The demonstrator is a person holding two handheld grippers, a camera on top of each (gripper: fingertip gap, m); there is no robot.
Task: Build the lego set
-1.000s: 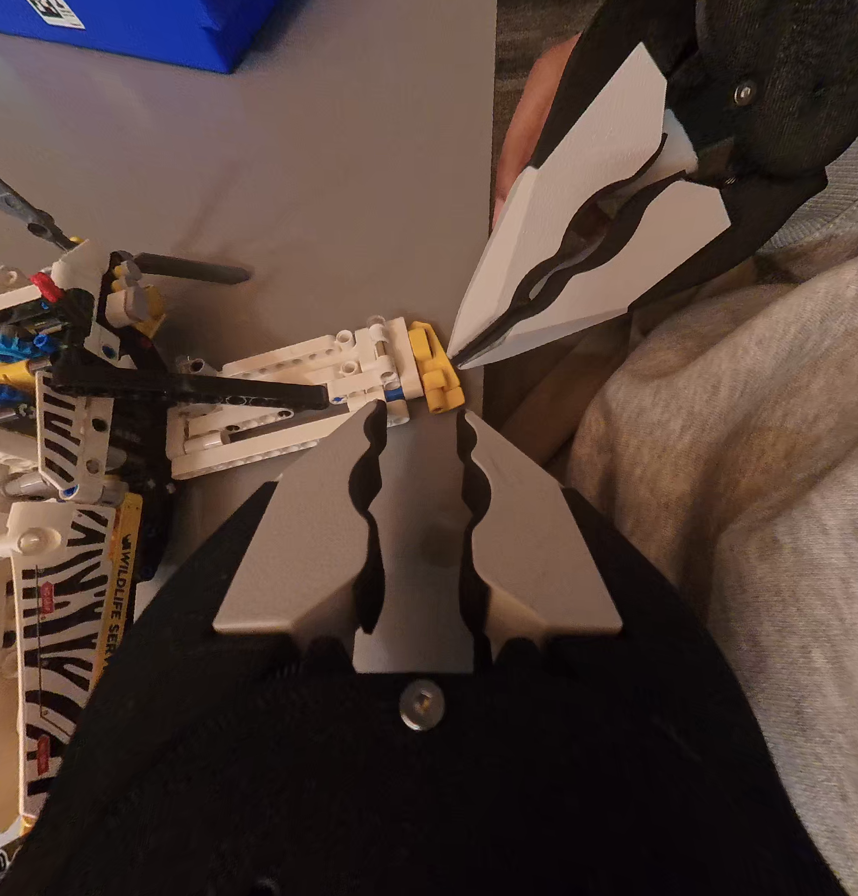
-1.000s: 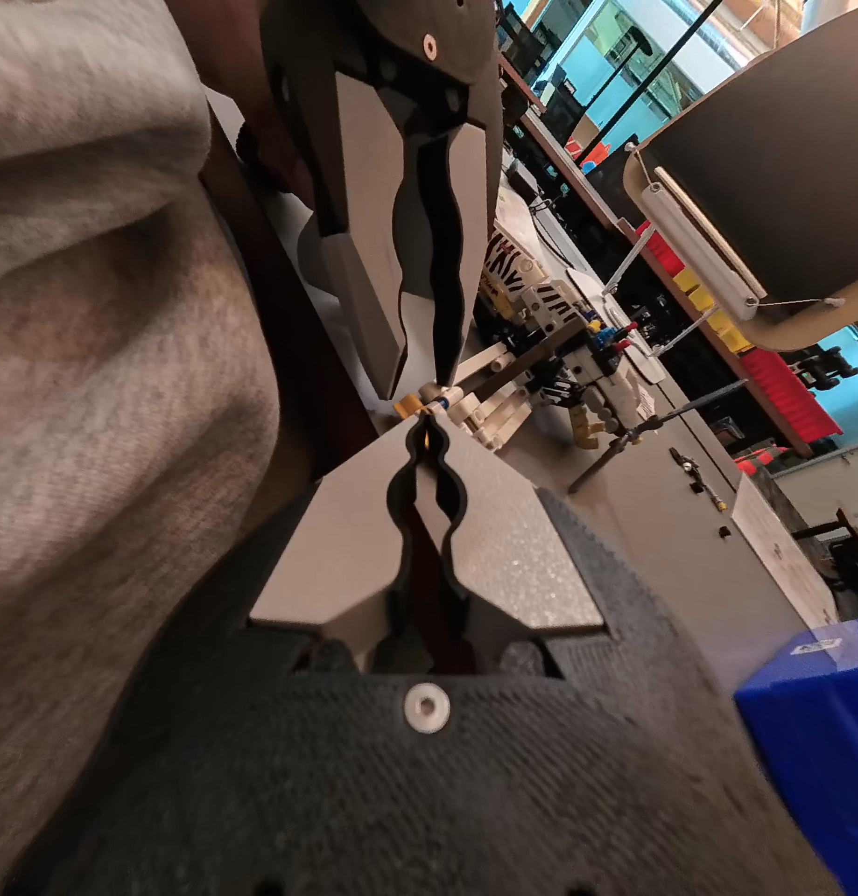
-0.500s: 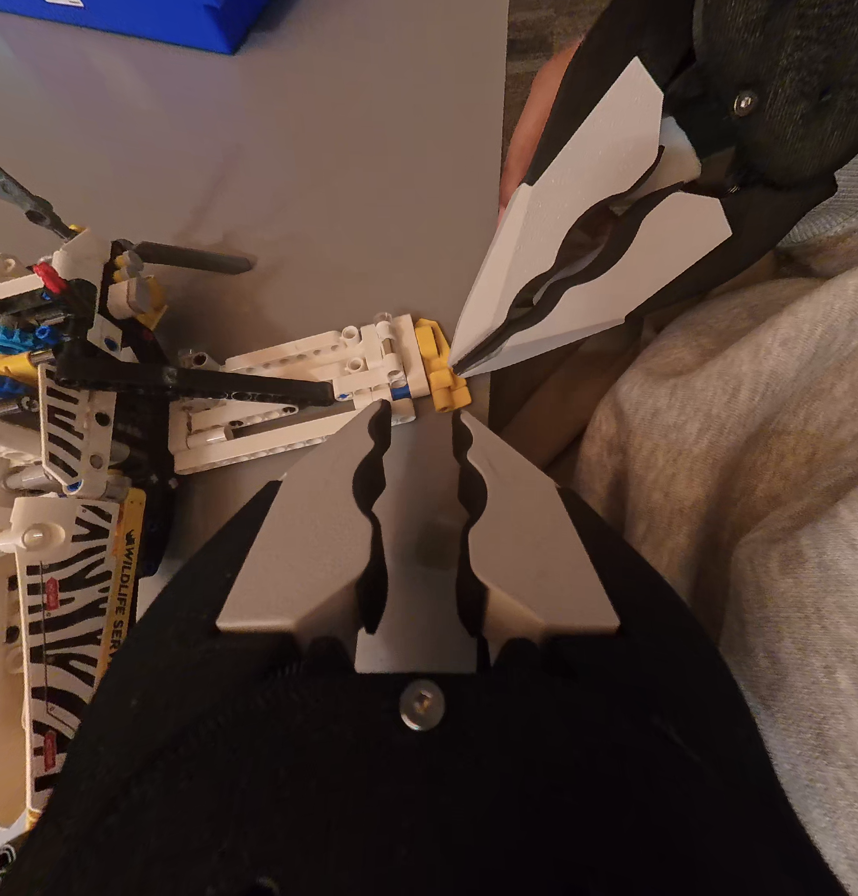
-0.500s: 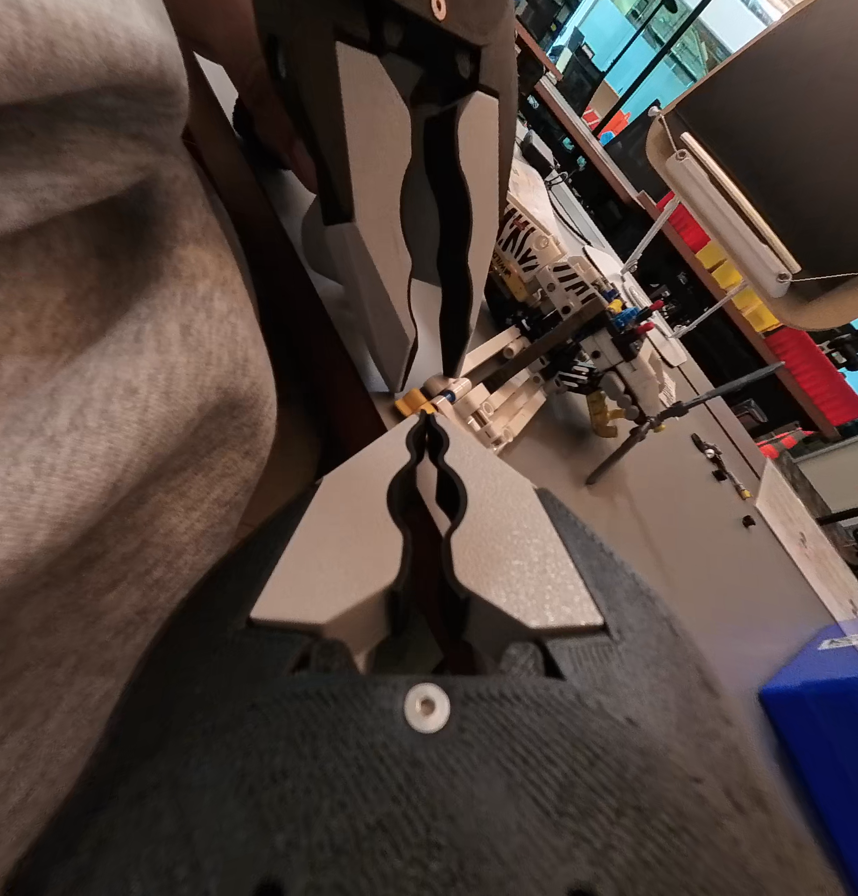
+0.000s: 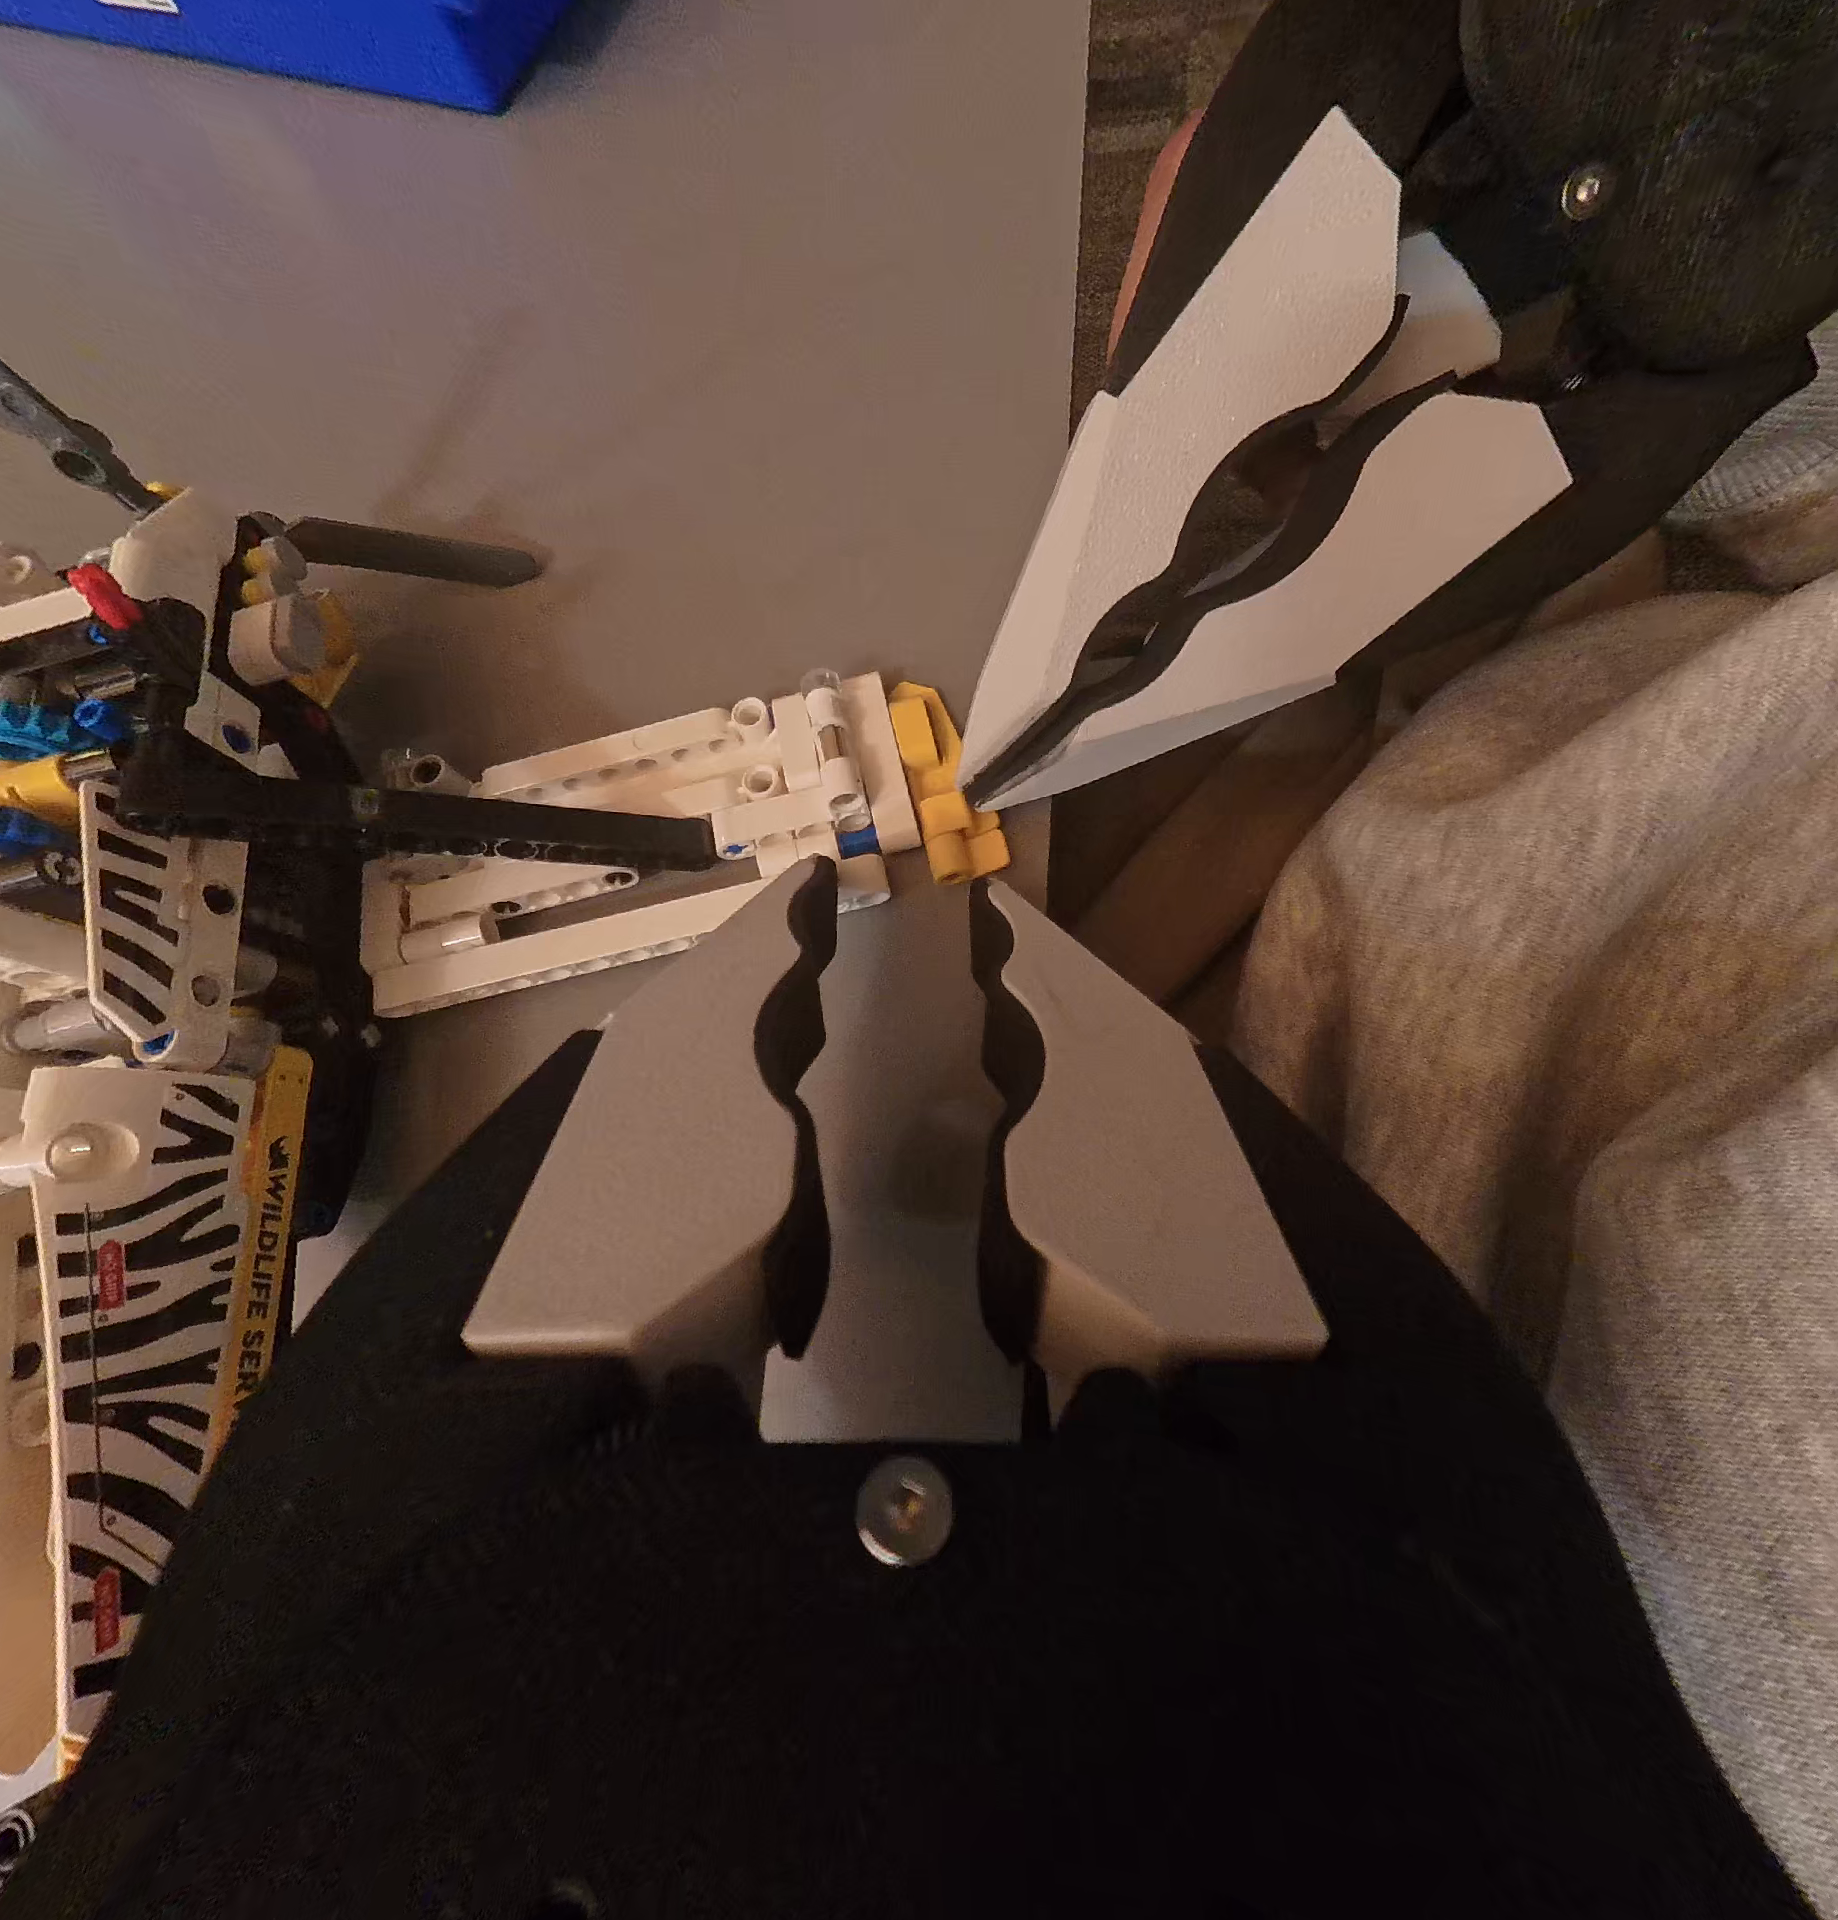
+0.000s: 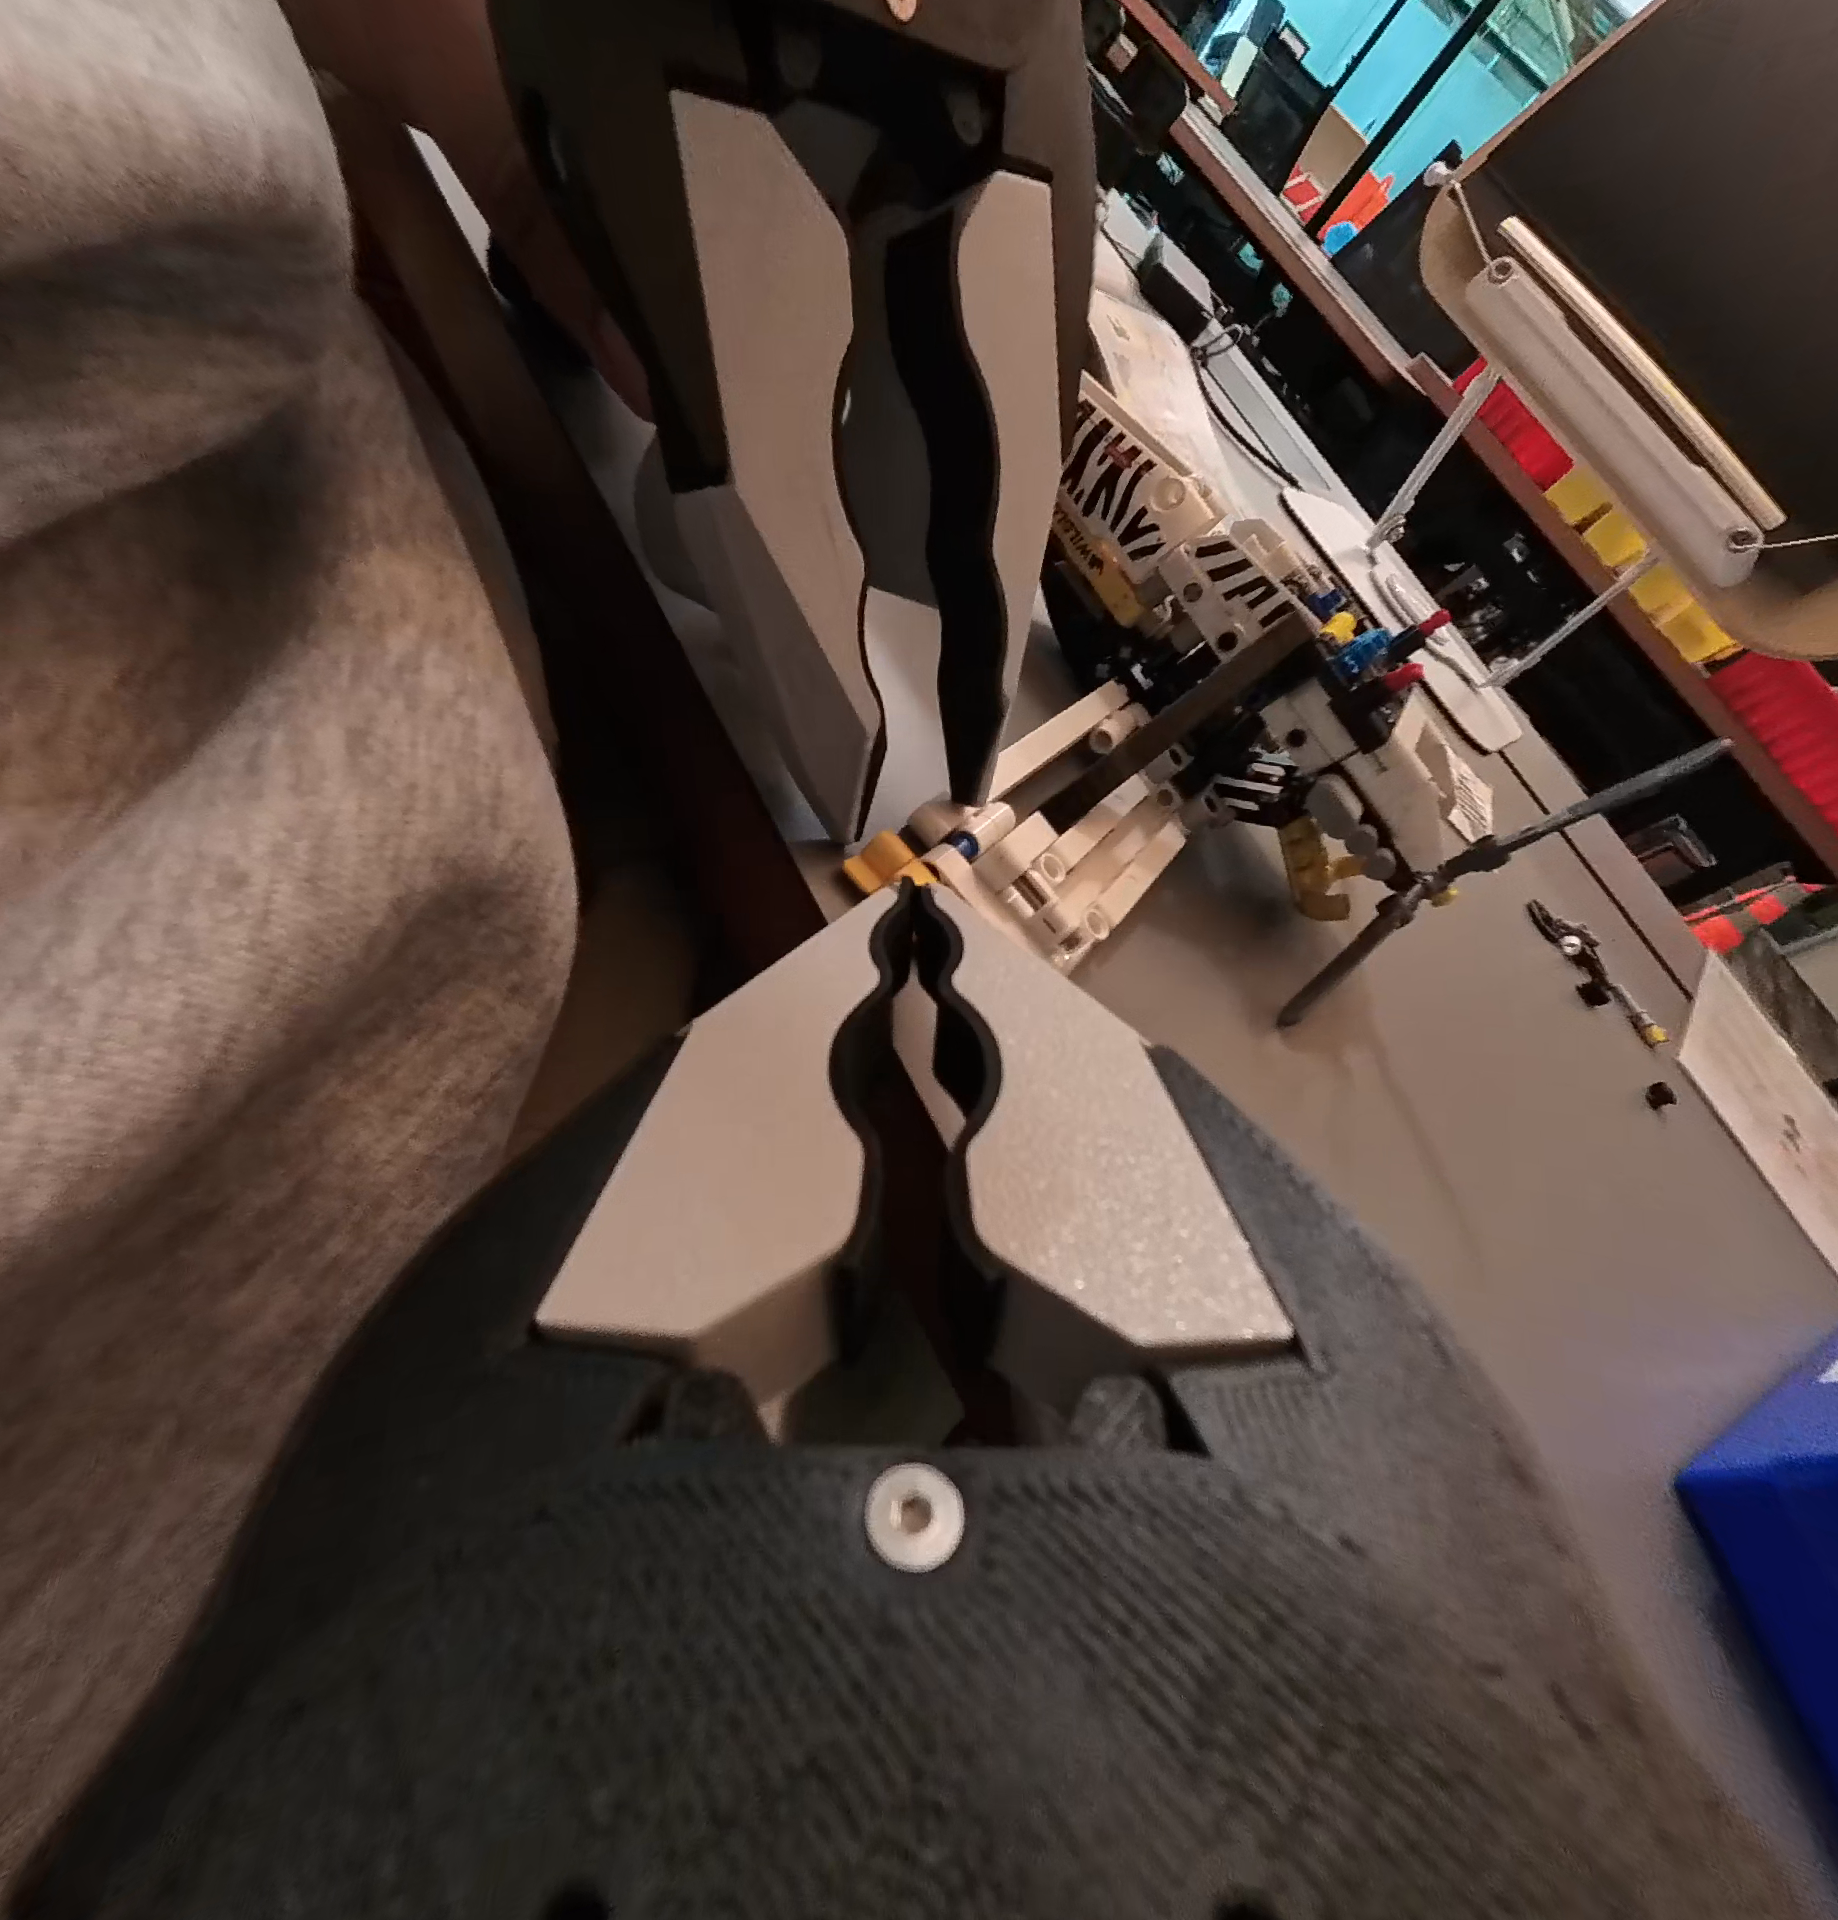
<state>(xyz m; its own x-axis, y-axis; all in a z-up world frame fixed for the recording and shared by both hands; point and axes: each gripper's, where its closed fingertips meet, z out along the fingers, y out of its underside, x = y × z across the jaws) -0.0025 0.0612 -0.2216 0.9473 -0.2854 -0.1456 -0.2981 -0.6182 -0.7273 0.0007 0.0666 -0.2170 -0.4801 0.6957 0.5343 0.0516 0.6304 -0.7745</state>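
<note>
A zebra-striped Lego helicopter (image 5: pixel 156 935) lies on the grey table (image 5: pixel 686 312). Its white tail boom (image 5: pixel 634 769) points at the table's near edge and ends in a yellow piece (image 5: pixel 941 790). My left gripper (image 5: pixel 899 888) is open. One tip rests by the white end of the boom and the other sits beside the yellow piece. My right gripper (image 6: pixel 910 894) is shut, with its tip against the yellow piece (image 6: pixel 879 857). I cannot tell if it pinches it. It also shows in the left wrist view (image 5: pixel 972 800). The left gripper (image 6: pixel 915 805) comes down from above in the right wrist view.
A blue box (image 5: pixel 323 42) stands at the far side and also shows in the right wrist view (image 6: pixel 1808 1507). A dark rotor blade (image 6: pixel 1466 862) sticks out from the model, with small loose parts (image 6: pixel 1580 945) beyond it. The person's grey sweater (image 5: pixel 1569 1039) is close beside the table edge (image 5: pixel 1076 416). Less than 4 cm separates the two grippers' tips.
Hardly anything has moved. Both grippers stay at the tail end by the yellow piece. The views have shifted slightly, and the left gripper looms a little larger in the right wrist view.
</note>
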